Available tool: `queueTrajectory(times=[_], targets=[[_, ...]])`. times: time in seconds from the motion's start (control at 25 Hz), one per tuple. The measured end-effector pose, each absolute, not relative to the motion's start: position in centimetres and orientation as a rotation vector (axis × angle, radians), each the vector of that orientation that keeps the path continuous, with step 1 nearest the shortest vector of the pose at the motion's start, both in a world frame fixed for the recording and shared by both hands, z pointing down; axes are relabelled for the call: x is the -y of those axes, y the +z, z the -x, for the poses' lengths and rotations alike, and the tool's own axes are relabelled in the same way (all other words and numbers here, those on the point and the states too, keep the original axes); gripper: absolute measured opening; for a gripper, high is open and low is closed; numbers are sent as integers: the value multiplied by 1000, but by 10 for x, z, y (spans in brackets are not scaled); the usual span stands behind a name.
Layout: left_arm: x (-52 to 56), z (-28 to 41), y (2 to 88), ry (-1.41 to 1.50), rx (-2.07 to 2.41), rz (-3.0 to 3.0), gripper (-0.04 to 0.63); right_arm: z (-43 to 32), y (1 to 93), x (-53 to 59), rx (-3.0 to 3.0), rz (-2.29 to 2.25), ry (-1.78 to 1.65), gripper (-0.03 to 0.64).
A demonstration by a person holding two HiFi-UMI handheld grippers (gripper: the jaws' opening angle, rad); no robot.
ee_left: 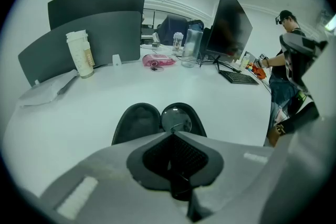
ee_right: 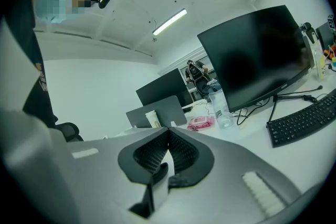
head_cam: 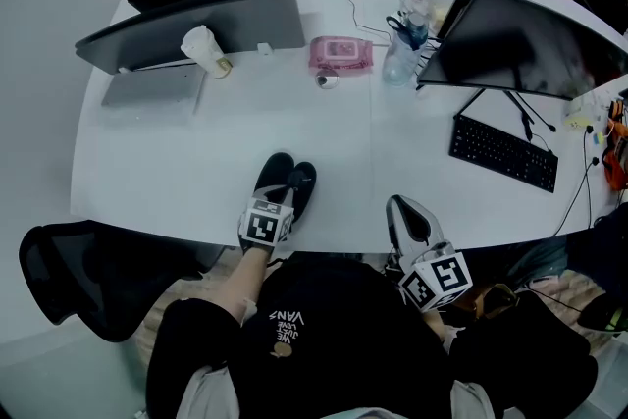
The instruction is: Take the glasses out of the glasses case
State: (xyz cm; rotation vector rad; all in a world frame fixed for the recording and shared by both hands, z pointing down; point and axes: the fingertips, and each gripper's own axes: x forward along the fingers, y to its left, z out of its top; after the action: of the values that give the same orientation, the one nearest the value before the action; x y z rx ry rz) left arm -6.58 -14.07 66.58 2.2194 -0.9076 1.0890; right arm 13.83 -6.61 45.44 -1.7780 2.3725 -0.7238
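Note:
A black glasses case (head_cam: 282,180) lies open on the white table (head_cam: 196,172) near its front edge, its two halves side by side. In the left gripper view the left half (ee_left: 137,122) looks empty, and the glasses (ee_left: 177,118) lie in the right half, one round lens showing. My left gripper (head_cam: 278,203) points steeply down at the case's near end. Its jaws (ee_left: 172,135) are shut on the near rim of the glasses. My right gripper (head_cam: 396,204) hovers at the table's front edge, right of the case, shut with nothing in it (ee_right: 168,129).
At the back stand a paper cup (head_cam: 204,49), a pink wipes pack (head_cam: 340,54), a water bottle (head_cam: 400,56) and dark screens (head_cam: 530,44). A keyboard (head_cam: 503,152) lies right, a laptop (head_cam: 155,88) left. A black chair (head_cam: 88,275) sits beside me.

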Motion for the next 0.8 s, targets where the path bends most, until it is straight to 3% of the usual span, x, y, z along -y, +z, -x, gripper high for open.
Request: queueTrajectory(times=[0.8], targets=[[136, 78, 631, 956, 987, -2276, 9, -118, 449, 65, -2449, 1712, -704, 2]])
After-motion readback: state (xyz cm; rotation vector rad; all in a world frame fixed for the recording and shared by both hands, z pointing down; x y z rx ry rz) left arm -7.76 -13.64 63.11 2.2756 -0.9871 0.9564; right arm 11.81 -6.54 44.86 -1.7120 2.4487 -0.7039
